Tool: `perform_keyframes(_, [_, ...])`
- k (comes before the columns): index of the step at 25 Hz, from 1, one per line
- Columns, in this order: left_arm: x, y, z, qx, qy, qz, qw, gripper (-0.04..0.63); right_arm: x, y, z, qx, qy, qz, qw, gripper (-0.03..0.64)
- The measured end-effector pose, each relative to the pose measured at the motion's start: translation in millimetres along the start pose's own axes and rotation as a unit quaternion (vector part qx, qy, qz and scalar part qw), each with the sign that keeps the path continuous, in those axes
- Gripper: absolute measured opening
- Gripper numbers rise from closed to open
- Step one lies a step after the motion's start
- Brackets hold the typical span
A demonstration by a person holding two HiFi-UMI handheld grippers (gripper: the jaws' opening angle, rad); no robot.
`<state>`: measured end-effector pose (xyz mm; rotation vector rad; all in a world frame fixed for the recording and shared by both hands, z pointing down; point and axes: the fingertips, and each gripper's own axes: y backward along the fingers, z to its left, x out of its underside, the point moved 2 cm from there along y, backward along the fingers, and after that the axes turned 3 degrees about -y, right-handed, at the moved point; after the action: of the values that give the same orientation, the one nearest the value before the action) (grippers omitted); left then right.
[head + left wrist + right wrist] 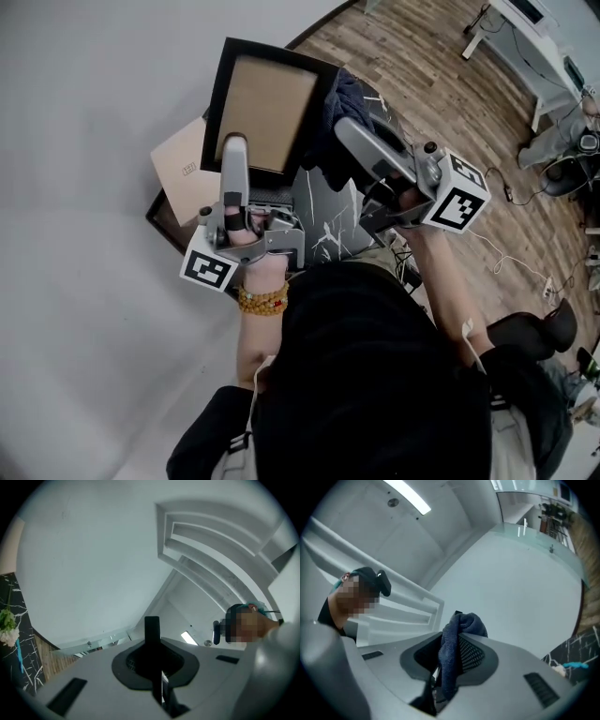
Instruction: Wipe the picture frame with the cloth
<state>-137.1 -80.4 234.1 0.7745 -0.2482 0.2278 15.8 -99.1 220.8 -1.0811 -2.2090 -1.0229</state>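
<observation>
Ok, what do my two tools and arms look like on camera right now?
Both the left tool and right tool are light grey with long jaws; each carries a white cube printed with black square markers. A beaded amber bracelet sits on the left wrist. Sleeves are black, and a thin white cable runs along the right forearm.

Open: the white tabletop (84, 309) to the left of the hands, passable from that side. Obstructed: the picture frame (267, 108), raised in the left gripper's (234, 145) jaws, blocks the middle; the cloth (345, 98) in the right gripper (345, 129) crowds its right edge. A tan board (183, 173) on a dark flat frame (161, 220) occupies the tabletop beside the left gripper. A black marbled surface (328, 220) fills the gap between the hands
</observation>
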Motion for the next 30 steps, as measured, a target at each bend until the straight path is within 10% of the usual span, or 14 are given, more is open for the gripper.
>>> perform_keyframes(9, [25.8, 2.6, 5.5, 0.013, 0.013, 0.107, 0.9941, 0.014, -6.0, 0.0, -14.1, 0.029, 0.039, 0.015, 0.999, 0.074])
perform_keyframes(16, [47.7, 14.0, 1.7, 0.021, -0.056, 0.205, 0.9770, 0.014, -12.6, -2.4, -9.3, 0.022, 0.077, 0.049, 0.996, 0.074])
perform_keyframes(23, [82.9, 20.4, 3.9, 0.027, -0.138, 0.382, 0.9132, 0.014, -8.7, -12.9, -1.7, 0.005, 0.136, 0.122, 0.983, 0.074])
perform_keyframes(27, [71.7, 17.9, 10.6, 0.009, -0.035, 0.305, 0.9515, 0.012, -22.5, -11.3, 0.2, 0.021, 0.236, 0.156, 0.959, 0.071])
perform_keyframes(30, [69.7, 16.5, 14.2, -0.009, -0.027, 0.303, 0.9525, 0.012, -33.5, -24.9, 14.4, 0.005, 0.319, 0.206, 0.925, 0.067])
